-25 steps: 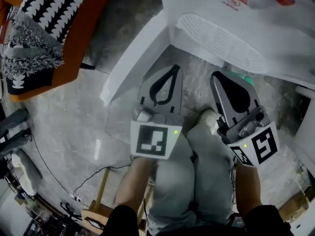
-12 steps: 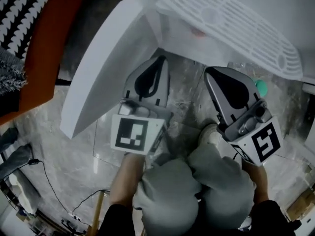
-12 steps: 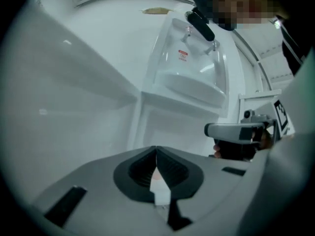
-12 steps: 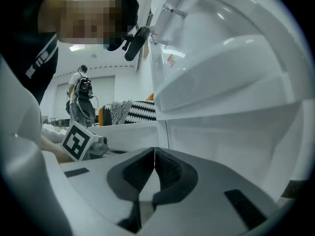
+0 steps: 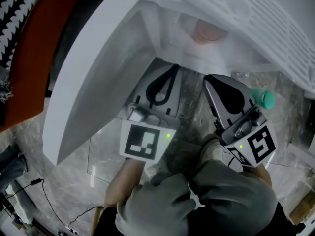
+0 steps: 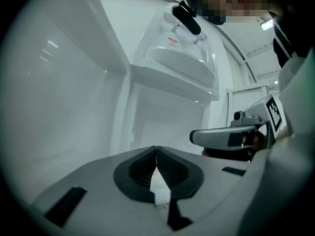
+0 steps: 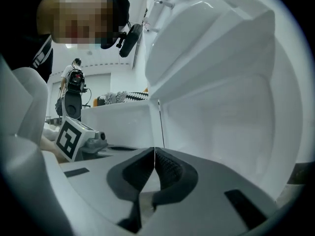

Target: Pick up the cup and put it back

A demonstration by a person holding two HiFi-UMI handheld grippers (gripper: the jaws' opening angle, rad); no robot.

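In the head view a pale pink round shape (image 5: 208, 31), perhaps the cup, shows blurred inside the white cabinet (image 5: 98, 77), under its ribbed white top. My left gripper (image 5: 175, 68) (image 6: 156, 149) is shut and empty, pointing into the cabinet's lower opening. Beside it on the right, my right gripper (image 5: 207, 78) (image 7: 155, 150) is also shut, with nothing between its ribbed pads. Both gripper views look at bare white inner walls; neither shows the cup.
The white door panel (image 5: 83, 97) stands open at the left. A teal-capped item (image 5: 267, 100) lies on the marble floor to the right. The person's grey-clad knees (image 5: 197, 200) fill the bottom. An orange seat with striped cloth (image 5: 29, 58) is at far left.
Both grippers have sunk lower and the view has dropped with them; the cabinet now fills the upper picture and the pink shape has come into sight. Jaws stayed shut.
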